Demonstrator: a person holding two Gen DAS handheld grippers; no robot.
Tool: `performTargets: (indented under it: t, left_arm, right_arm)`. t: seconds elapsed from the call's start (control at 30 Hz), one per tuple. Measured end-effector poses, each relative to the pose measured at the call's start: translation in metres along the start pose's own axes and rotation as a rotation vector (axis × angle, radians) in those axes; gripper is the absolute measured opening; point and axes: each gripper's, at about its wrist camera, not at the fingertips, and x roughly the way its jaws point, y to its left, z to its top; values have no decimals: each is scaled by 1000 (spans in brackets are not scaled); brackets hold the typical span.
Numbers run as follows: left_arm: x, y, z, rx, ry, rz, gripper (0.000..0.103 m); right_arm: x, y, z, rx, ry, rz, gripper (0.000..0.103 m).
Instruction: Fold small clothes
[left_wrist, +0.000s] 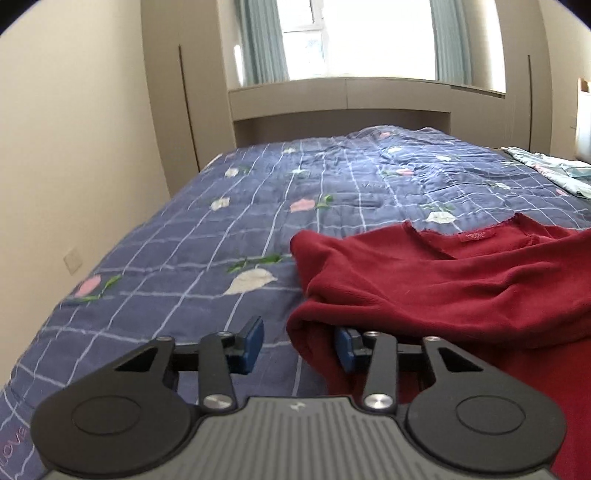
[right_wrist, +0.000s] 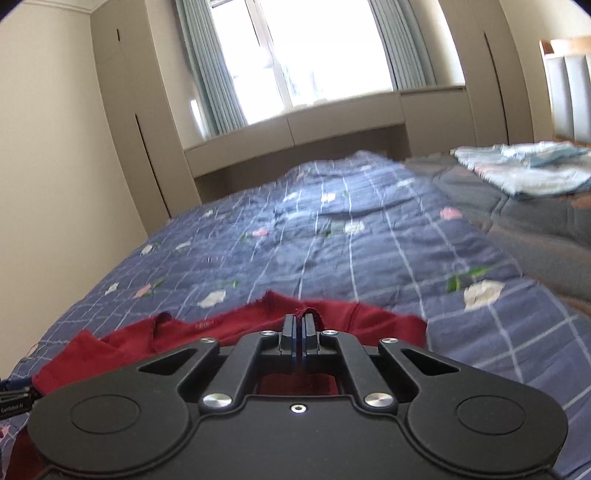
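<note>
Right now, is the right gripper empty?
No, the right gripper is pinched shut on a fold of the red top, which loops over its closed fingertips.

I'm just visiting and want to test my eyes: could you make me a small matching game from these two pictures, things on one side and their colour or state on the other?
Things:
1. left gripper
2. right gripper
3. bedspread
4. folded blanket

States:
A. pale blue, lying at the far right of the bed
B. jaws apart, at the edge of the red garment
C. blue with a white grid and flowers
D. clamped on a fold of red cloth

Pairs: 1-B, 2-D, 3-C, 4-A
</note>
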Motion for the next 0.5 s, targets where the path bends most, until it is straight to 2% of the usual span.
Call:
performTargets:
  t: [0.03,0.1,0.2,0.3,0.37,0.47,0.5]
  left_arm:
    - [0,0,0,4,-2,-6,17]
    - [0,2,1,-17,-9,-9,8]
    - [-2,7,2,-72,-24,-4,5]
    - [-3,11,0,-122,-20,39,3]
    - [1,20,-3,-218,17,34,3]
    - [17,40,-11,-396,116,13,3]
    - [20,43,-13,-424,129,8,3]
  right_arm:
    - [1,0,-2,-2,9,-3,1]
    - [3,0,-6,0,27,-2,1]
    - [4,-1,-10,-2,44,-7,1]
    - [4,-4,-14,5,63,-14,1]
    - [6,-5,-18,-7,86,-29,1]
    - [12,-9,-28,-12,136,-41,1]
    - [13,-10,-31,-10,142,-39,2]
